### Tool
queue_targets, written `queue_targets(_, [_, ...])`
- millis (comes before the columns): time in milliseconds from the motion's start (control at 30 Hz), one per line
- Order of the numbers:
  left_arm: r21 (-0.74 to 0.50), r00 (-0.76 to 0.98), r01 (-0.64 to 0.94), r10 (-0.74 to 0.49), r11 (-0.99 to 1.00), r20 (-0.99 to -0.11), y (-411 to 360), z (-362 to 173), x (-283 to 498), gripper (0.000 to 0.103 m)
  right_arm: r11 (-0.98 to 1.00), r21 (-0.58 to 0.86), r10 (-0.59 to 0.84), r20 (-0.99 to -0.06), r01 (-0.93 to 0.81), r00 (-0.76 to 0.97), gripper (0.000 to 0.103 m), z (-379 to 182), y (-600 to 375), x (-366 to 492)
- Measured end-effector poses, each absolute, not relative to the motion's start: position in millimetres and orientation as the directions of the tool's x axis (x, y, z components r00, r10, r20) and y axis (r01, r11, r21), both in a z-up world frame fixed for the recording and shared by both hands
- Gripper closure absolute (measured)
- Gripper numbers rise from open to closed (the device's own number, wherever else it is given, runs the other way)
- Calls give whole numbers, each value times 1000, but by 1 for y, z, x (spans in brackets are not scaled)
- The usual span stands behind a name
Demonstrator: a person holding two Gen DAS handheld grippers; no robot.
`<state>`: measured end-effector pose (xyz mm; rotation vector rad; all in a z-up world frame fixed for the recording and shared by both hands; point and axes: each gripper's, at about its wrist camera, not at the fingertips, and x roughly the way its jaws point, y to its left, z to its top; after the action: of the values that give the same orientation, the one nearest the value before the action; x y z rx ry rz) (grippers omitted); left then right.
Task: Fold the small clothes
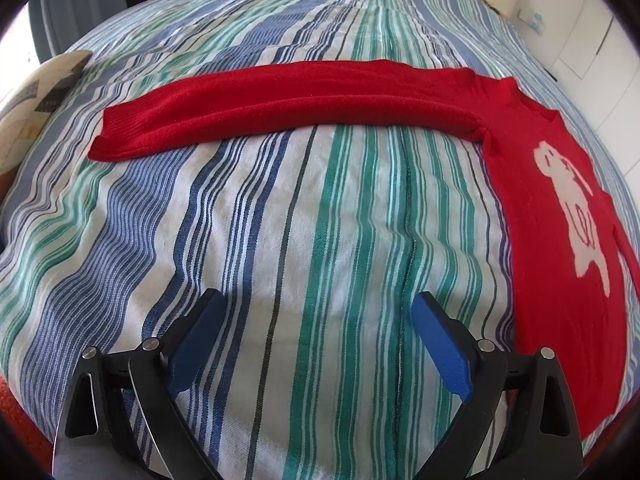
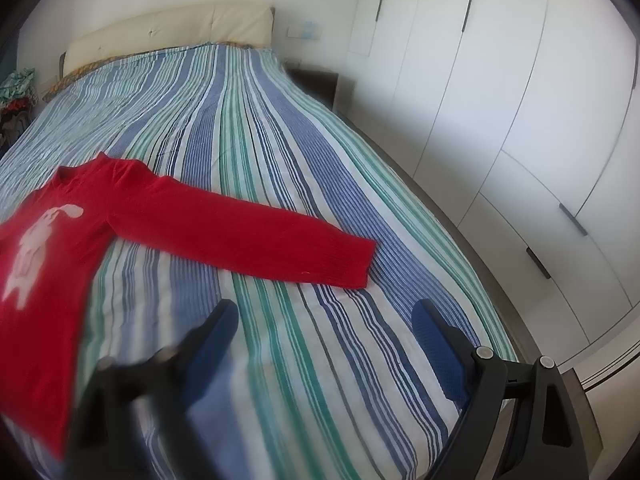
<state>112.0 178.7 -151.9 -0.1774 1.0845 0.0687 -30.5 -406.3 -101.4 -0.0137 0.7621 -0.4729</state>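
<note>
Left wrist view: a patterned cushion (image 1: 38, 92) is lying at the far left edge of the striped bedspread (image 1: 280, 220). To its right a red sweater (image 1: 552, 216) is lying flat on the bedspread, one sleeve (image 1: 280, 108) stretching leftward from the body, which carries a white animal figure (image 1: 576, 208). The left gripper (image 1: 318, 340) is hovering over bare bedspread near the sleeve, jaws spread wide and gripping nothing.

Right wrist view: the sweater (image 2: 52, 260) is occupying the left part of the bedspread (image 2: 300, 340), its other sleeve (image 2: 256, 236) reaching rightward. The right gripper (image 2: 326, 340) is hovering near that sleeve's cuff, jaws likewise parted and empty; its left finger is blurring. A cream headboard (image 2: 172, 34) is standing beyond the sweater, and white wardrobe doors (image 2: 500, 100) are lining the right side
</note>
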Motion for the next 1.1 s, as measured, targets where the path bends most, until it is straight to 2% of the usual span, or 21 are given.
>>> queue_targets(300, [-69, 435, -117, -11, 991, -900, 169, -158, 118, 1, 895, -180, -417, -662, 408, 623, 15, -101, -406, -31])
queue_targets(800, [-31, 423, -124, 25, 992, -906, 164, -162, 119, 0, 895, -180, -416, -662, 407, 624, 15, -101, -406, -31])
queue_targets(1000, [33, 423, -50, 51, 998, -905, 154, -165, 113, 0, 895, -181, -416, -666, 407, 618, 15, -102, -406, -30])
queue_targets(1100, [5, 422, -60, 30, 998, -906, 158, -163, 114, 0, 898, -182, -410, -677, 400, 612, 15, -105, -406, -29])
